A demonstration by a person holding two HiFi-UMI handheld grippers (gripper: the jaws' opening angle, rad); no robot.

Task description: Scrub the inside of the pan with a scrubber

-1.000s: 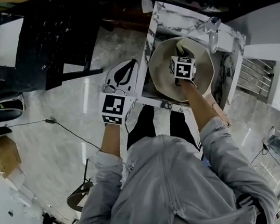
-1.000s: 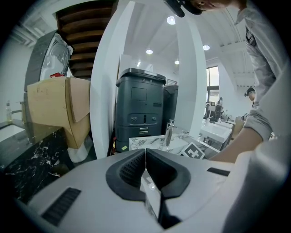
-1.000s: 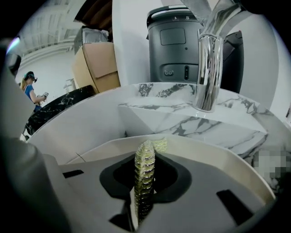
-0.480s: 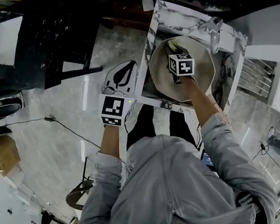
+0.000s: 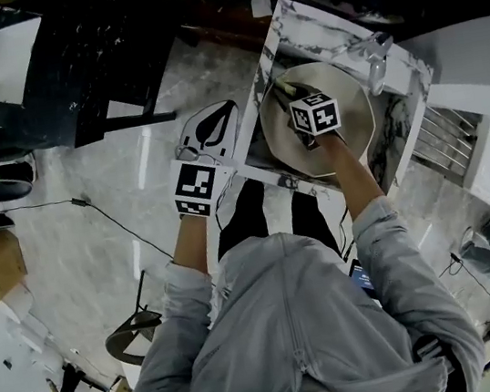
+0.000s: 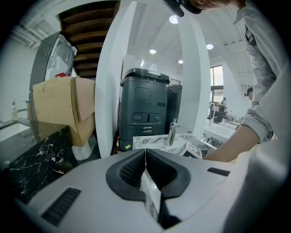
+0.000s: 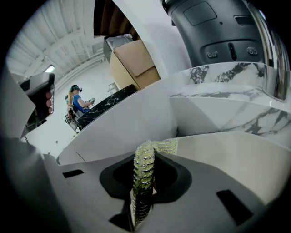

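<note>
1 s: swept yellow-green mesh scrubber, clamped in right gripper, leftward inside round beige pan | advanced scrubbing | kept left gripper closed, empty

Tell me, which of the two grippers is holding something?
The right gripper, over the pan: its jaws pinch the scrubber. The left gripper is shut on nothing.
</note>
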